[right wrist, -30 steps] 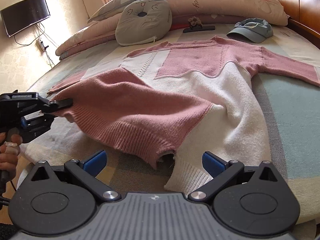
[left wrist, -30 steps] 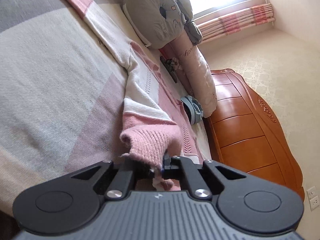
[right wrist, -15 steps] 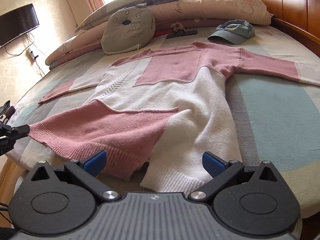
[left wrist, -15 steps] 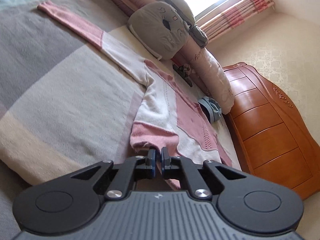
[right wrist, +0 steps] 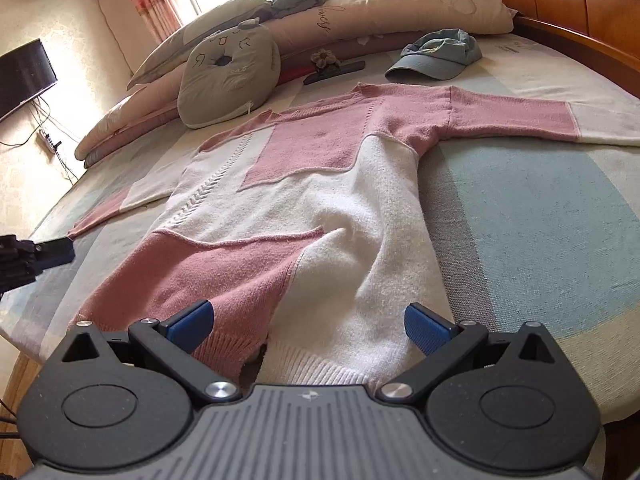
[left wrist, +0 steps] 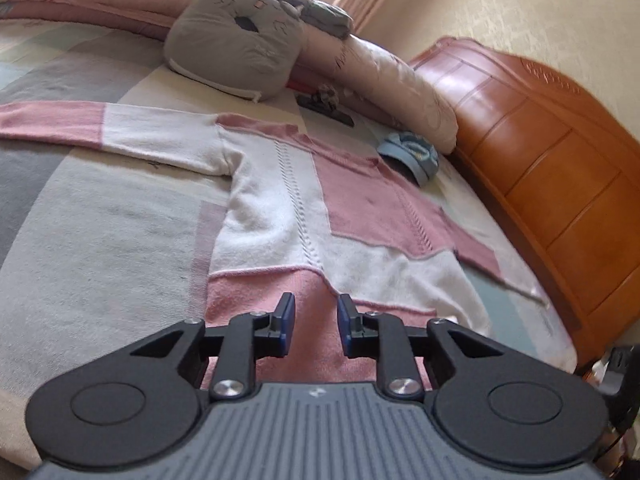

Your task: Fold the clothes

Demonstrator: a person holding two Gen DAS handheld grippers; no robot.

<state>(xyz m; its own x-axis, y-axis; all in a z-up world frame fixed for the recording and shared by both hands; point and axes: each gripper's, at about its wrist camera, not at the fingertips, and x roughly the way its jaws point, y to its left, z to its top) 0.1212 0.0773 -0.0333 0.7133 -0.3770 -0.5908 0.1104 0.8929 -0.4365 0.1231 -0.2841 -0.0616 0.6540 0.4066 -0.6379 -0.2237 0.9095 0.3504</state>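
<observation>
There, the pink-and-white sweater [right wrist: 320, 200] lay flat on the bed [right wrist: 540, 220], hem at the near edge, open bedspread either side. The left tongs [left wrist: 312, 320] were opening above the pink hem, gripping nothing. The right tongs [right wrist: 308, 324] gaped wide, empty.

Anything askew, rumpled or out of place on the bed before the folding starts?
Mostly tidy. The sweater lies spread flat with both sleeves out, but its hem near the bed edge is uneven, with a gap where the pink and white panels part. A blue cap sits near its right sleeve.
</observation>
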